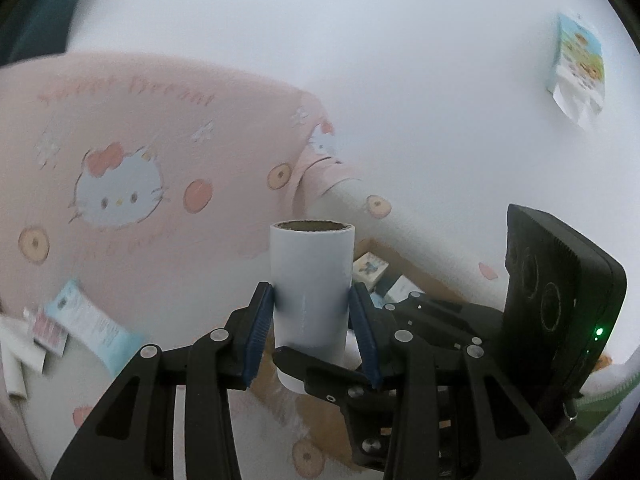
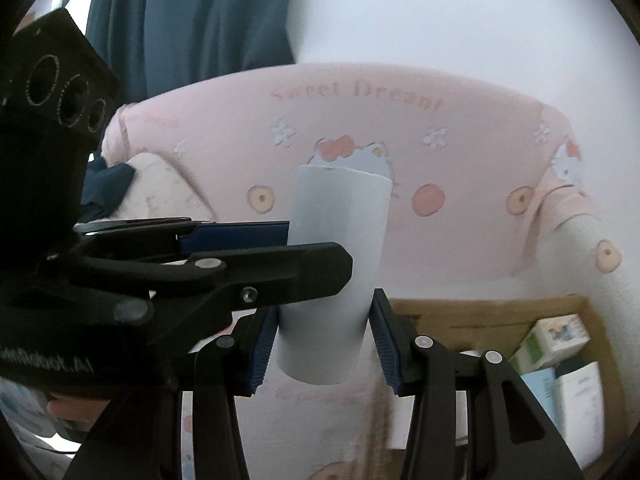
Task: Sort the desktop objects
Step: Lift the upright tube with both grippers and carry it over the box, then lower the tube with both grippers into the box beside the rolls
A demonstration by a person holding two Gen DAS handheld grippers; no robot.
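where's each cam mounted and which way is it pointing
Left wrist: on the left tool, facing its white roll and the pink blanket; the right tool crosses below.
Right wrist: on the right tool, facing the same roll; the left tool reaches in from the left.
Shared: roll, blanket, cardboard box.

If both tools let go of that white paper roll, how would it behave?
The roll has a hollow cardboard core, so it is probably light. Being round, it would likely roll if laid down. Its smooth wrap may slip between the left tool and right tool.
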